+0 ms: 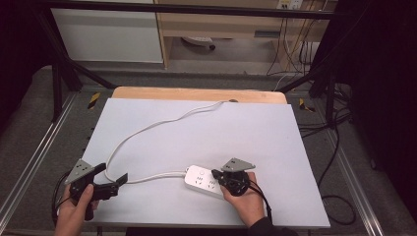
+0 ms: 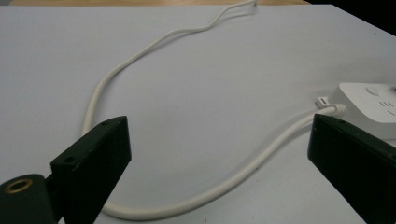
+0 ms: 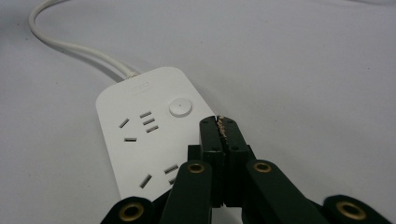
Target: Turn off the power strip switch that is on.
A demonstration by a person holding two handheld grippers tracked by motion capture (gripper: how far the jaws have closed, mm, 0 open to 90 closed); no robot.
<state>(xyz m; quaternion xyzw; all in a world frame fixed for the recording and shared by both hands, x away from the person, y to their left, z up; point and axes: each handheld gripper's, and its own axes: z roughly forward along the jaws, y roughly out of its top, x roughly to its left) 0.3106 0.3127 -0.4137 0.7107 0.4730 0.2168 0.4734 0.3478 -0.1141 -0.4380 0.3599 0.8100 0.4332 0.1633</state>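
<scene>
Black jaws of the right gripper point(image 3: 219, 122) are clenched on nothing, tips over the white rectangular plastic power strip point(image 3: 144, 135) near its round button. Left gripper point(image 2: 217, 154) gapes wide, straddling the strip's white cord point(image 2: 261, 158). Judging by this, the button press looks imminent, not finished.

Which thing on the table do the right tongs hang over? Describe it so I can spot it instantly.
Start at the pale grey table and look to its near edge. By the shut right tongs lies a white power strip: flat, rounded, with socket slots and one round button, its white cord looping away.
</scene>
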